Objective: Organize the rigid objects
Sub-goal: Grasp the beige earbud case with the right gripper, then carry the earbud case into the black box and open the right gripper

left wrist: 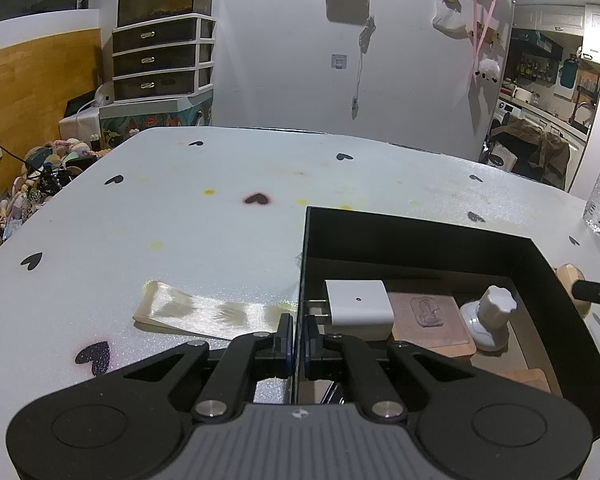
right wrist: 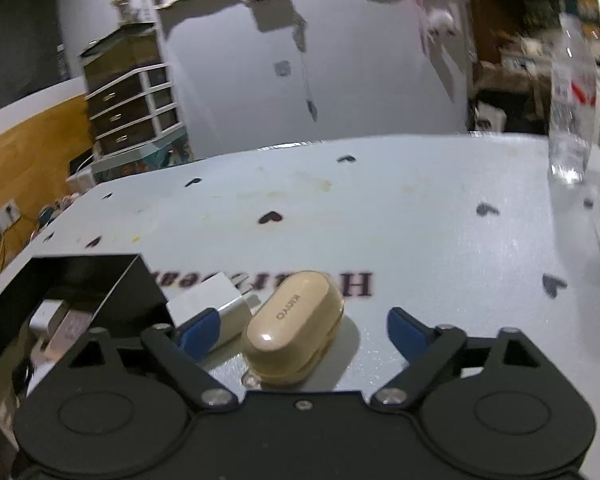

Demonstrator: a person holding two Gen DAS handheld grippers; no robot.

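I'm pinching the black box [left wrist: 420,232] wall w/ my left gripper [left wrist: 299,344], jaws clamped on it so it's not sliding. My right gripper [right wrist: 300,330] is straddling the beige earbud case [right wrist: 294,326] (on the table [right wrist: 420,220], beside the box), jaws wide, not gripping yet. Next to it a white charger [right wrist: 216,296] is waiting.

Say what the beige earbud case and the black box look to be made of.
Beige rounded earbud case: likely glossy hard plastic, given the bright highlight and moulded seam. Black open-topped box: probably matte cardboard, with thin flat walls, sharp folds and no shine.
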